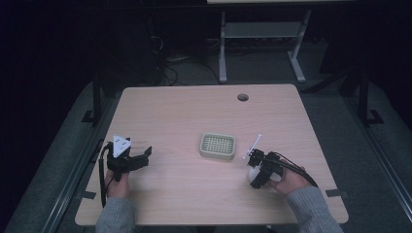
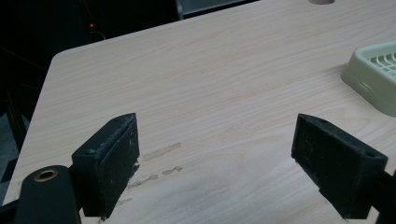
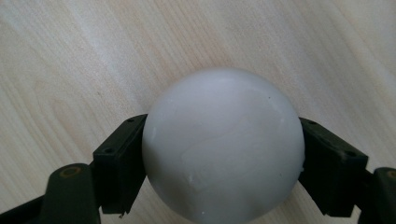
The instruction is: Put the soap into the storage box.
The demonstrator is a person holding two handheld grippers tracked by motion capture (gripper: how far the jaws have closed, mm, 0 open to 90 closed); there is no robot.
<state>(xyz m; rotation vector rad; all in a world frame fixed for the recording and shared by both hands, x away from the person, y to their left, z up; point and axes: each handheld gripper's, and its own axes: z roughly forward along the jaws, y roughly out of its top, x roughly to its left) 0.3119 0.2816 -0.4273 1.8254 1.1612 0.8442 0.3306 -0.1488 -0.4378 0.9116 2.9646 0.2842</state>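
We held the smooth, likely slippery white ball (image 3: 223, 147) across its widest middle in the right gripper (image 3: 223, 163), jaws pressing; the left gripper (image 2: 215, 158) stood open.

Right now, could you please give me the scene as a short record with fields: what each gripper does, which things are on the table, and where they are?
right gripper: its fingers lie against both sides of the white ball, near the table's front right
left gripper: open, nothing between its fingers, over the table's front left
white ball: round, smooth, on the wood
green tray: shallow, with a grid inside, near the table's middle, apart from both grippers
table: light wood, with a round hole near the far edge
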